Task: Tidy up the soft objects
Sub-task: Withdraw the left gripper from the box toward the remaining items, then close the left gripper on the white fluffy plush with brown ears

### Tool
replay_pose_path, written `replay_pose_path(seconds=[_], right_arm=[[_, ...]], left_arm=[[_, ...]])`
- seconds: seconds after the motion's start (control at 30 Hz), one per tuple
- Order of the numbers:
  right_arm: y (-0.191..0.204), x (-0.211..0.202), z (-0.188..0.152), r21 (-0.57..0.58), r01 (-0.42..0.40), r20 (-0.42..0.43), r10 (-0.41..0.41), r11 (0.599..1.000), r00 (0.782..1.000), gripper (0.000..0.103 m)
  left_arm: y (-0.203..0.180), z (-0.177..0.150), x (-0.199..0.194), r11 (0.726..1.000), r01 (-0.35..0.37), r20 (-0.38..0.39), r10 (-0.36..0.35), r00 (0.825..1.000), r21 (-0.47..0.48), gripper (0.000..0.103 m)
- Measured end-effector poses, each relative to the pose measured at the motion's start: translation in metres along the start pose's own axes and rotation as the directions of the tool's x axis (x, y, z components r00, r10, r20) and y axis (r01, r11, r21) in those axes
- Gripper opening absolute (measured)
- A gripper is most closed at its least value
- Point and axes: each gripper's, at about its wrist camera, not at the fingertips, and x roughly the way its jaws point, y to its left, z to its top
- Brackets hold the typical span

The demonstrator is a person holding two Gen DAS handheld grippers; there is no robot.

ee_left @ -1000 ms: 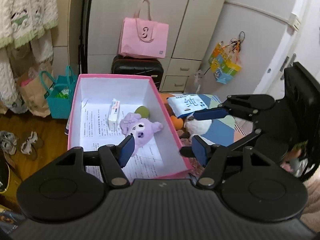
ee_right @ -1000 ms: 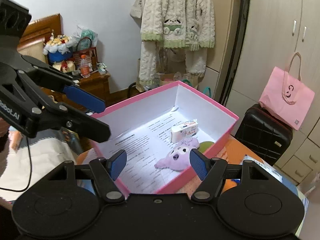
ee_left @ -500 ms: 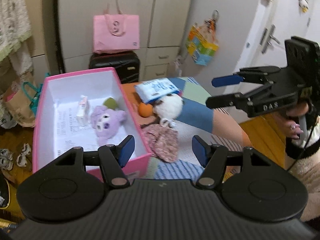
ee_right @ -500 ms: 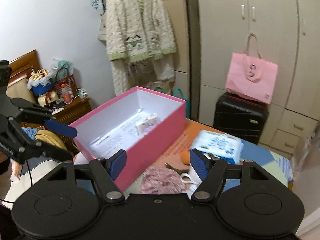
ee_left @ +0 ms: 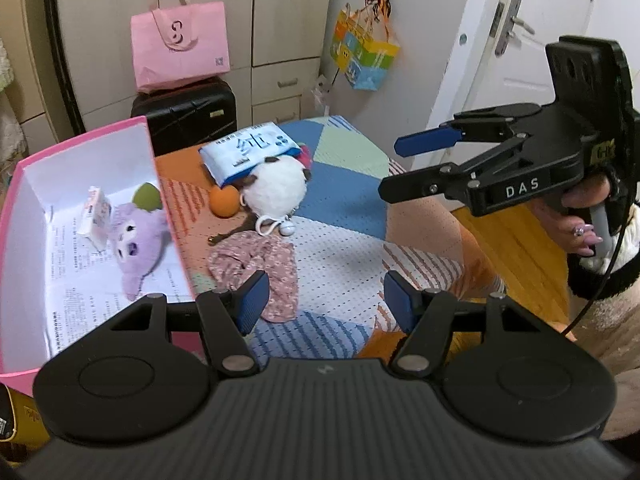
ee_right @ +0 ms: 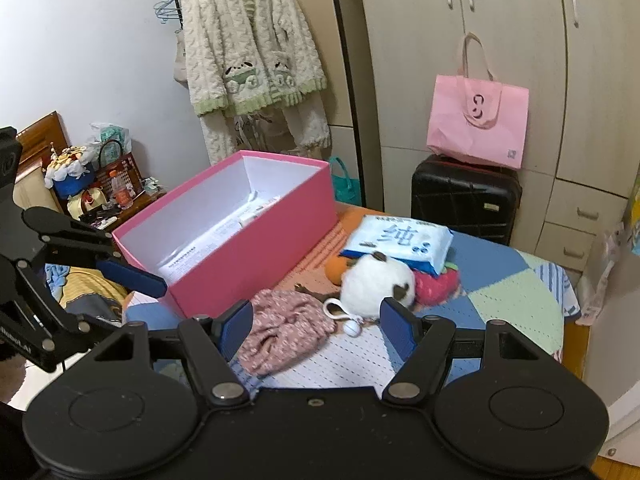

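Observation:
A pink box (ee_left: 150,152) holds a purple plush (ee_left: 136,244), a small tissue pack (ee_left: 96,216) and a green item. On the patchwork table beside it lie a floral cloth (ee_right: 284,332), a white plush ball (ee_right: 376,286) with a keychain loop, an orange (ee_left: 224,202), a red plush (ee_right: 436,286) and a blue wipes pack (ee_right: 400,240). My left gripper (ee_left: 326,306) hovers open just right of the floral cloth, holding nothing. My right gripper (ee_right: 316,326) is open above the cloth and white plush, also empty. Each gripper shows in the other's view: right gripper (ee_left: 390,170), left gripper (ee_right: 132,302).
A black suitcase (ee_right: 464,200) with a pink bag (ee_right: 476,120) stands behind the table by the wardrobe. A door is at the right, a knitted cardigan (ee_right: 252,44) hangs at the back, and a cluttered side table (ee_right: 100,184) is at the left. A hand (ee_left: 580,216) grips the right tool.
Both views have swung from over the pink box to the table's soft items at its right. The right gripper has moved away from the box. Both stay open and empty.

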Motion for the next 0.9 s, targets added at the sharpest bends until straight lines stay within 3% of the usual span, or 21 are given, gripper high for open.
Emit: replay_pose_path(seconds=[0.23, 0.43, 0.67, 0.9], right_arm=[[-0.023, 0.01, -0.007, 0.024, -0.032, -0.013, 0.032, 0.999, 0.999, 0.075], [-0.038, 0.027, -0.015, 0.012, -0.049, -0.006, 0.049, 0.999, 0.999, 0.075], [-0.051, 0.068, -0.025, -0.053, -0.024, 0.023, 0.025, 0.998, 0.999, 0.075], [-0.047, 0.113, -0.029, -0.16, 0.036, 0.031, -0.032, 0.986, 0.999, 0.075]], left_arm=[[-0.009, 0.006, 0.031, 1.0, -0.014, -0.04, 0.014, 0.999, -0.004, 0.062], [-0.003, 0.016, 0.053, 0.998, -0.017, -0.018, 0.016, 1.0, -0.057, 0.062], [0.017, 0.037, 0.084, 0.987, -0.071, 0.045, 0.078, 0.996, -0.144, 0.062], [0.04, 0.058, 0.124, 0.971, -0.06, 0.063, 0.077, 0.995, -0.233, 0.062]])
